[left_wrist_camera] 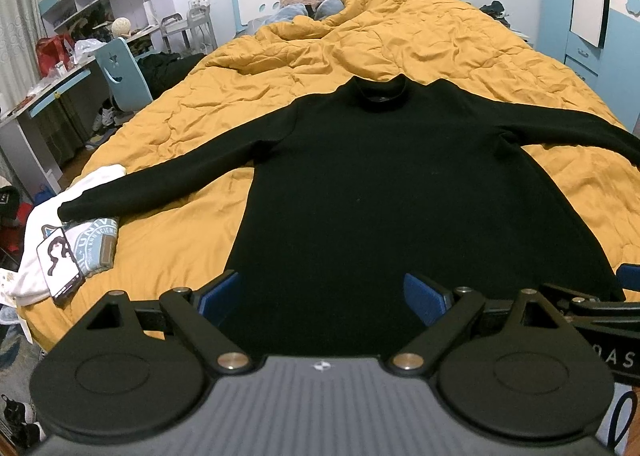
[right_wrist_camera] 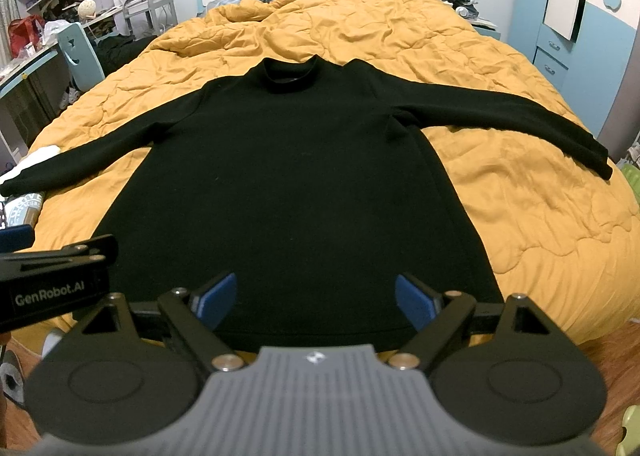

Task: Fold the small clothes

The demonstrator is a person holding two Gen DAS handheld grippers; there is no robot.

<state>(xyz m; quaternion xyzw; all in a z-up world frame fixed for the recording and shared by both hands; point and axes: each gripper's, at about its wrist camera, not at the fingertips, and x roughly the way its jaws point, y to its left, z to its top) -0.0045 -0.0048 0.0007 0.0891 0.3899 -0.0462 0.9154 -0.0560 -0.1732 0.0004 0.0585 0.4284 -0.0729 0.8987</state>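
A black long-sleeved sweater (left_wrist_camera: 380, 184) lies flat on the yellow quilt (left_wrist_camera: 400, 40), collar at the far end, both sleeves spread out sideways. It also shows in the right wrist view (right_wrist_camera: 288, 176). My left gripper (left_wrist_camera: 322, 298) is open and empty, its blue pads above the sweater's near hem, left of middle. My right gripper (right_wrist_camera: 314, 298) is open and empty above the near hem, right of middle. The right gripper's edge shows at the right of the left wrist view (left_wrist_camera: 592, 312); the left gripper's body shows at the left of the right wrist view (right_wrist_camera: 52, 280).
A folded white and grey garment (left_wrist_camera: 80, 236) with a phone (left_wrist_camera: 60, 264) on it lies at the bed's left edge under the left sleeve's cuff. A desk (left_wrist_camera: 44, 92) and blue chair (left_wrist_camera: 124, 76) stand left of the bed. A blue wardrobe (right_wrist_camera: 580, 36) stands to the right.
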